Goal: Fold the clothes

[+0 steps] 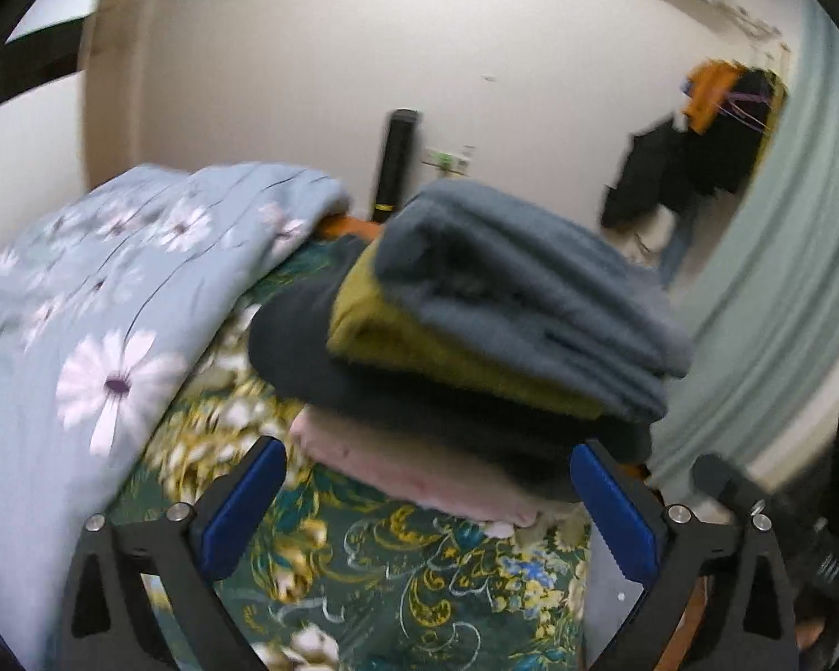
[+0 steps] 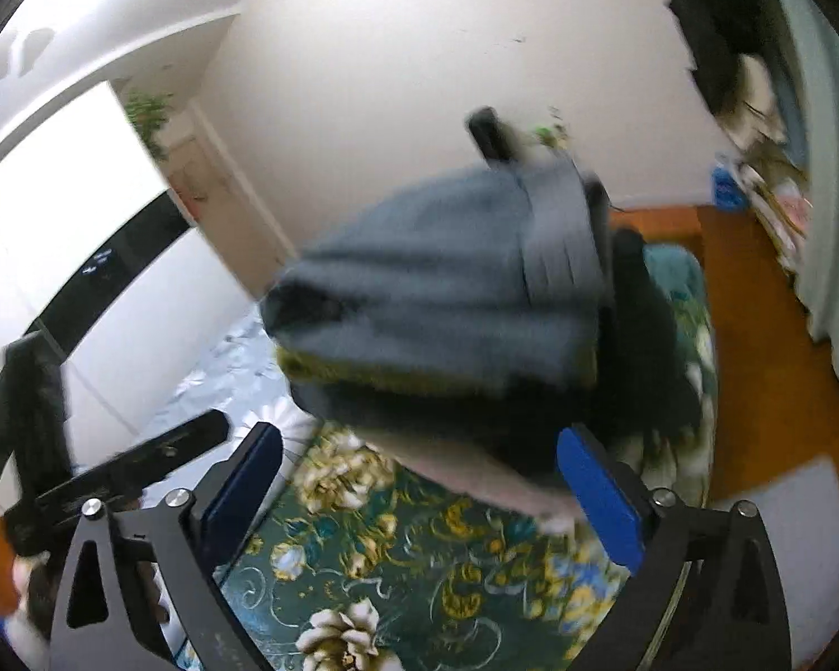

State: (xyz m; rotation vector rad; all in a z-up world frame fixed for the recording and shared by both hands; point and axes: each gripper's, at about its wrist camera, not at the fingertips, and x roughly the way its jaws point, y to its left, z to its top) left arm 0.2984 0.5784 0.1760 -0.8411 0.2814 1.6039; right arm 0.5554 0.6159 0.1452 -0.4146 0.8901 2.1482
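**A:** What is the main thing here, and where is it?

**B:** A stack of folded clothes (image 1: pixel 492 335) sits on a bed, just ahead of both sets of tongs. From the top down: a grey-blue piece (image 1: pixel 531 285), a mustard-yellow one (image 1: pixel 419 346), a dark one (image 1: pixel 397 397) and a pale pink one (image 1: pixel 397 464) at the bottom. The stack is blurred in both views.

**A:** Are the tongs holding it?

**B:** No. The left gripper (image 1: pixel 428 509) is spread wide and released, with blue pads (image 1: pixel 240 509) on each finger. The pink layer's near edge lies ahead of and between the fingertips, not pinched. The right gripper (image 2: pixel 425 497) is likewise spread wide and grasps nothing; the stack sits just beyond its tips.

**A:** What lies under and around them?

**B:** Below both grippers is a dark green bedspread (image 1: pixel 397 576) with gold and white flowers. To the left of the left gripper lies a light blue quilt (image 1: pixel 84 302) printed with pale daisies. To the right of the right gripper, past the bed's edge, is an orange-brown floor (image 2: pixel 766 346). Beyond the stack, a black cylinder (image 1: pixel 397 162) stands against a cream wall (image 1: pixel 307 56).
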